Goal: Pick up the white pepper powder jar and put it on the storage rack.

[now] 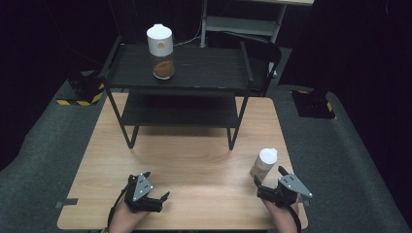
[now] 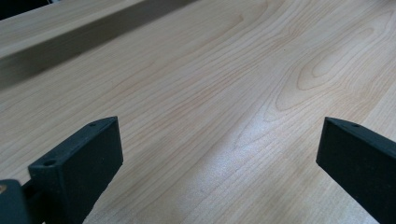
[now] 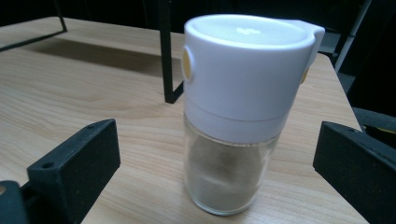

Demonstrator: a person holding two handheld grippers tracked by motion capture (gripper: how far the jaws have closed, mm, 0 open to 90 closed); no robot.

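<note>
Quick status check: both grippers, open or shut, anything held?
Left gripper: open, holds nothing, over bare table.
Right gripper: open, jaws either side of the spice jar, not gripping it.

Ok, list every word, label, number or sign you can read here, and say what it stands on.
No readable text.
Small jar: a raised mark on its white lid top, too blurred to read.
Large jar on the black shelf: an orange spot on its white cap, too small to read.

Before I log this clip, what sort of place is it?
Probably a staged recording bench, not a home kitchen: a wooden table holding a black metal shelf, two spice jars, black curtains behind, and hazard-taped stand bases on grey floor.
</note>
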